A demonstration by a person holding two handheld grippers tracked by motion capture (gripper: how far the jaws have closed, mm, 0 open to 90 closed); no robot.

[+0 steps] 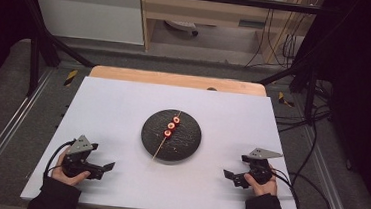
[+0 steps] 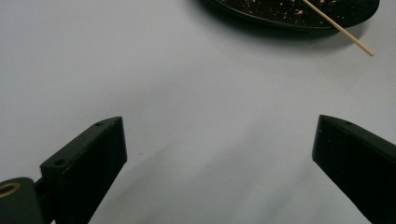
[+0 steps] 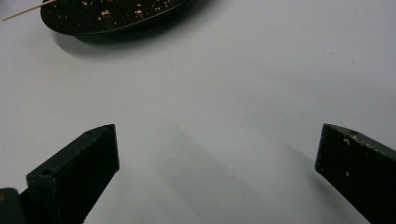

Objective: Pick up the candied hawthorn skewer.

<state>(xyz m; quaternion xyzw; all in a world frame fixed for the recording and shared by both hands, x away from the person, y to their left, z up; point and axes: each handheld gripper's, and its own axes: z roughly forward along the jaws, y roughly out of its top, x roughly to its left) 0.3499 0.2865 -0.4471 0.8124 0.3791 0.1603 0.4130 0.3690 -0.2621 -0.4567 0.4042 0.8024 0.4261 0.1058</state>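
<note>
A round black speckled plate [image 1: 186, 139] sits in the middle of the white table. A thin wooden skewer [image 1: 163, 144] lies across it with three red round pieces [image 1: 171, 126] threaded near its far end; its bare end juts over the plate's near rim. My left gripper [image 1: 105, 168] rests at the near left of the table, open, with nothing between its jaws. My right gripper [image 1: 229, 176] rests at the near right, also open and holding nothing. The left gripper view shows the plate's rim [image 2: 261, 16] and the skewer tip [image 2: 350, 39] ahead. In the right gripper view the plate [image 3: 93, 23] lies at upper left.
The white table top [image 1: 113, 109] rests on a wooden board [image 1: 175, 78]. Black frame posts [image 1: 34, 57] stand at both sides. Cables [image 1: 315, 145] trail along the right edge and floor. A wooden cabinet [image 1: 206, 11] stands behind the table.
</note>
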